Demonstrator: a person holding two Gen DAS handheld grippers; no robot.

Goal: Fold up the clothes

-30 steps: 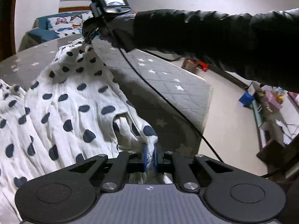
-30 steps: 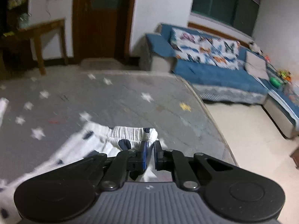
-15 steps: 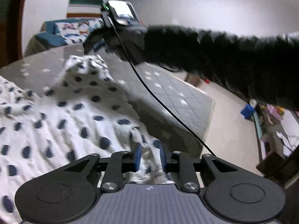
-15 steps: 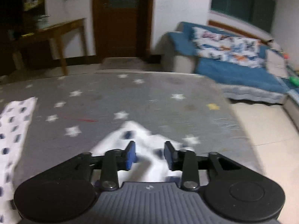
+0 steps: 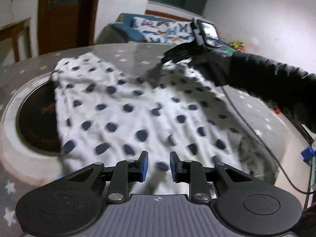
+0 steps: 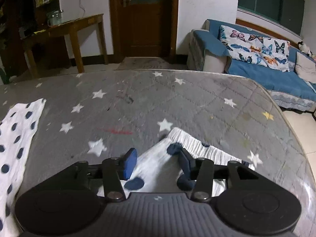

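Now both of your tools have let go of the garment [image 5: 142,108], a white piece with dark blue dots that lies spread on the counter [image 6: 177,98], a surface under a grey cover printed with stars.

Left gripper [image 5: 157,166]: its fingers stand apart with only a narrow gap, having just opened; dotted cloth shows below the gap, but the blue pads do not press on it.

Right gripper [image 6: 156,163]: its fingers have just been opening and now stand wider apart. The gathered elastic edge of the garment lies beneath and between them, loose, with no pad clamped on it. In the left wrist view the same tool [image 5: 183,56] hovers at the far corner of the cloth, held by a hand in a dark sleeve [image 5: 266,81].

Progress, as a judgement: 1 fold seems to be laid, since the cloth near you looks doubled over with ridges running across it. The left edge drapes over a round white appliance [image 5: 11,138] with a dark centre. You probably have more folds left to make, and smoothing too. A 2nd strip of dotted cloth [image 6: 17,130] lies flat at the left of the right wrist view; whether it belongs to the same garment cannot be told.
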